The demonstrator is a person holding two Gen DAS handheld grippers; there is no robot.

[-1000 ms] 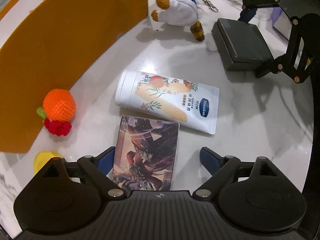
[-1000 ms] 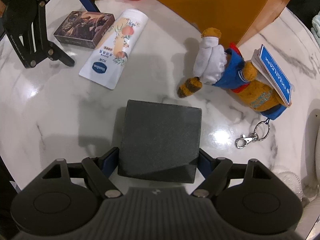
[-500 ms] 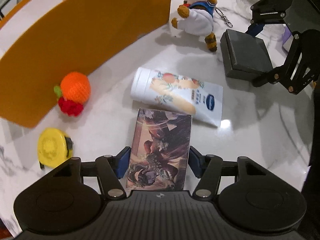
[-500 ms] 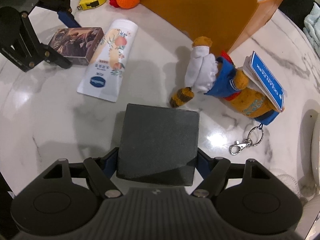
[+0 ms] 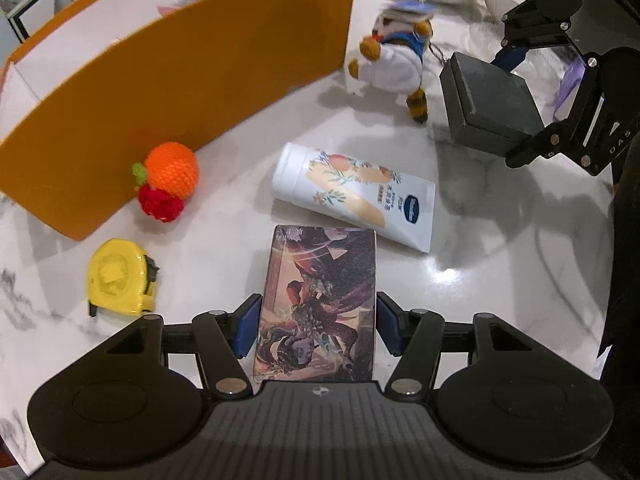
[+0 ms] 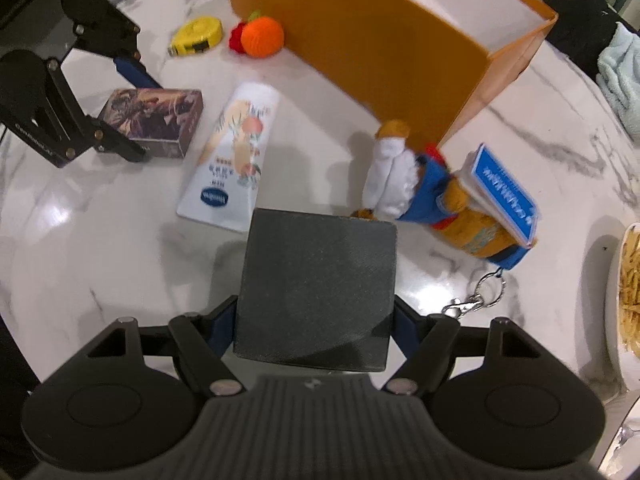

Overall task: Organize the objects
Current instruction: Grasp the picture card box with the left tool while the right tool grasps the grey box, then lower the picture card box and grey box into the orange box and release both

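My left gripper (image 5: 318,328) is shut on an illustrated card box (image 5: 320,304), held just above the marble table (image 5: 500,280). It also shows in the right wrist view (image 6: 154,120). My right gripper (image 6: 316,332) is shut on a dark grey box (image 6: 318,288), lifted off the table; it shows in the left wrist view (image 5: 486,102) too. A white lotion tube (image 5: 356,192) lies flat between them. A plush toy (image 6: 424,196) lies by the corner of the orange box (image 6: 384,52).
A crocheted orange with a red berry (image 5: 170,178) rests against the orange box wall (image 5: 180,92). A yellow tape measure (image 5: 118,278) lies left of my left gripper. A plate of food (image 6: 628,292) stands at the right edge. A keyring clip (image 6: 474,300) trails from the plush.
My left gripper closed on the card box and lifted it. My right gripper rose with the grey box. Both views pulled back, showing more of the orange box.
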